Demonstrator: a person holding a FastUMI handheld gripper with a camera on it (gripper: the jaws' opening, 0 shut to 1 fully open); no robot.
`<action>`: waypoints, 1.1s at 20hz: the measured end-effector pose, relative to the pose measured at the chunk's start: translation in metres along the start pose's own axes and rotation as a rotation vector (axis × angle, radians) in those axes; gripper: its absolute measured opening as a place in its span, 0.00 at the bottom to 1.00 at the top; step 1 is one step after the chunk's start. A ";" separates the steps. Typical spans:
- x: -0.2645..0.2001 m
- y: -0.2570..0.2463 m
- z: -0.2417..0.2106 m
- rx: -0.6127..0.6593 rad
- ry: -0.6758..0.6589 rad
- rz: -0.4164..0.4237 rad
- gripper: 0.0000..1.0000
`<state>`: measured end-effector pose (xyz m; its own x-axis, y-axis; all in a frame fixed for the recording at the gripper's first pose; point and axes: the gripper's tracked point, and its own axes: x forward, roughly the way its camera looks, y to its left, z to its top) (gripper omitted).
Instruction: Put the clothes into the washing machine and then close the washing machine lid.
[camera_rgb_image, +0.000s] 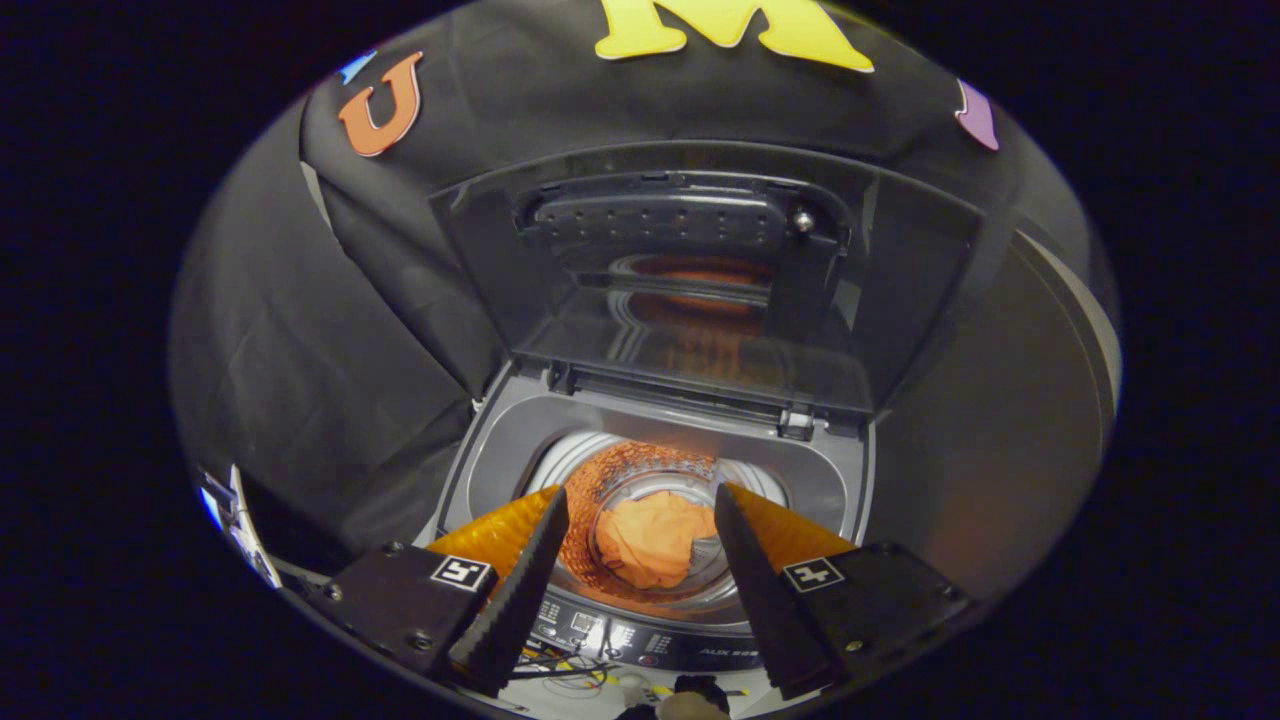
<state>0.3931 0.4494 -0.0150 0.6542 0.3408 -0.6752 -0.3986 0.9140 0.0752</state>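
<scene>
The claw (640, 510) hangs above the grey top-loading washing machine (500, 450) with its two black ribbed fingers (520, 590) spread wide and holding nothing. Between the fingertips and below them, a crumpled orange cloth (655, 540) lies at the bottom of the shiny perforated metal drum (600, 480). Beyond the drum the dark see-through lid (700, 290) stands raised upright on its hinges against the black cloth wall, and the machine's control panel with small buttons (640, 630) sits between the finger bases.
</scene>
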 end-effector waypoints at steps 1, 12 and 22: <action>-0.004 0.001 0.005 -0.005 -0.014 -0.001 0.91; -0.063 0.007 0.090 -0.034 -0.266 -0.024 0.91; -0.065 0.007 0.175 0.009 -0.377 -0.077 0.91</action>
<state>0.4603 0.4719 0.1581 0.8730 0.3265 -0.3623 -0.3347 0.9414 0.0419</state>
